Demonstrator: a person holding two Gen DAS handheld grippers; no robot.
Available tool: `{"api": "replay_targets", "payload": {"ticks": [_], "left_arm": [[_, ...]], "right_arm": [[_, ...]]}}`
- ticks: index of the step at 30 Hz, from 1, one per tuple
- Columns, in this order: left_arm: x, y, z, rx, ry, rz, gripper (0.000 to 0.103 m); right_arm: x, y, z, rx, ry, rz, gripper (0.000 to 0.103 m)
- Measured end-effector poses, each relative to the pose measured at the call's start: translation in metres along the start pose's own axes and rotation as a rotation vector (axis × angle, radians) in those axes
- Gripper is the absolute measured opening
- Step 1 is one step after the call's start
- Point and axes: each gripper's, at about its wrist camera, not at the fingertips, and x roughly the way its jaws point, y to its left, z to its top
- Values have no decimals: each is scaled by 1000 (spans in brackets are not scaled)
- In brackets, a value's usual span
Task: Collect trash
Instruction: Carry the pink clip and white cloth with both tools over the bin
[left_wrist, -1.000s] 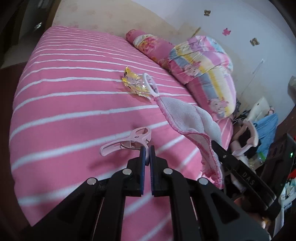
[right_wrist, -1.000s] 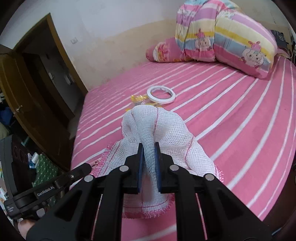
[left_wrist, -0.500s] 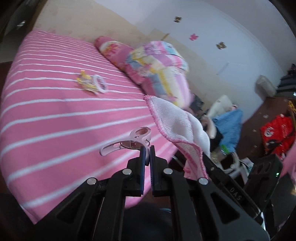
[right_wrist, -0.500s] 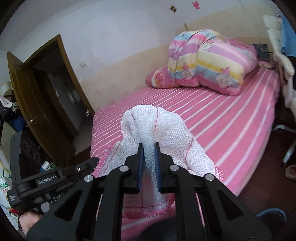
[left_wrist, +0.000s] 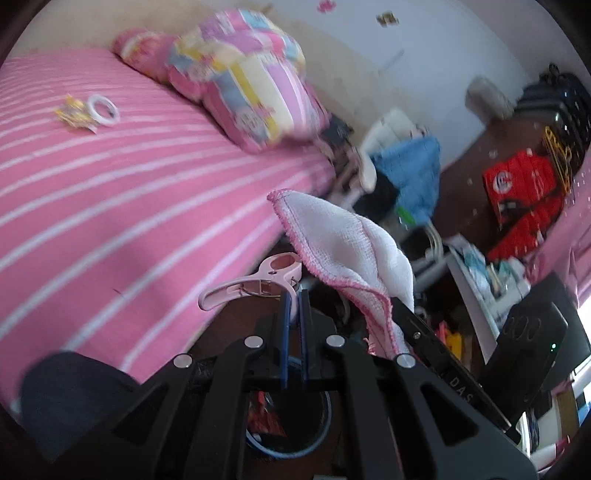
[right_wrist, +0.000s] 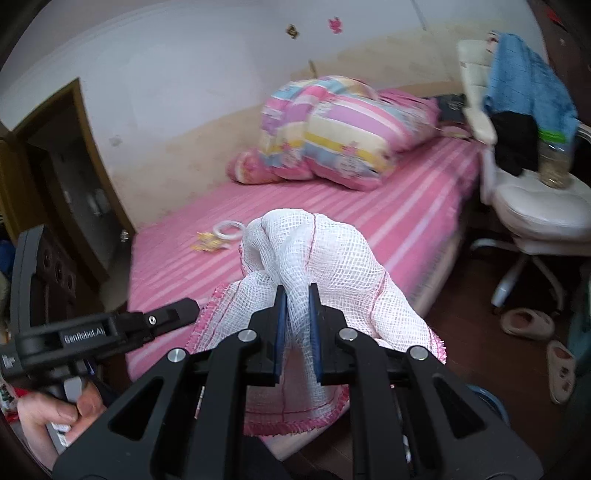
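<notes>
My left gripper (left_wrist: 293, 299) is shut on the handle of a pink clothes peg (left_wrist: 255, 284), held in the air off the bed's edge. The right gripper (right_wrist: 297, 295) is shut on a bunched white mesh cloth with a pink hem (right_wrist: 325, 258); the same cloth (left_wrist: 351, 251) hangs to the right in the left wrist view. A yellow wrapper (left_wrist: 74, 114) and a white tape ring (left_wrist: 103, 109) lie together far back on the pink striped bed (left_wrist: 129, 206). Both also show from the right wrist: wrapper (right_wrist: 208, 242), ring (right_wrist: 231, 229). A blue-rimmed bin (left_wrist: 295, 443) sits below the left fingers.
A folded quilt (right_wrist: 343, 129) and pillow (right_wrist: 251, 170) lie at the bed's head. A white chair (right_wrist: 535, 210) with blue and black clothes stands right of the bed, slippers (right_wrist: 528, 325) on the dark floor beside it. Red packs (left_wrist: 524, 195) and clutter fill the right side.
Both grippers have drawn back from the bed and swung right, still holding the peg and the cloth. The wrapper and ring now look far off; the floor and bin have come into view.
</notes>
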Motion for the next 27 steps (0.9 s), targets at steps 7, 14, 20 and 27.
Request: {"api": "replay_targets", "payload": {"ticks": [7,14,20,27], "left_arm": [[64,-40,-39,90,169,-36,4],[131,-60,-80,136,365,-46,4],[189,-53,-112,104,563,-70,4],[241,-46,-145,132,739,-63,4]], "right_arm": [[-16,-72,-37,85,65,-148,13],[-24,-129,-77,171,141,-249,13],[-18,-165,-113,275,237,-300,13],[2,-198,-142,408,349,-334,13]]}}
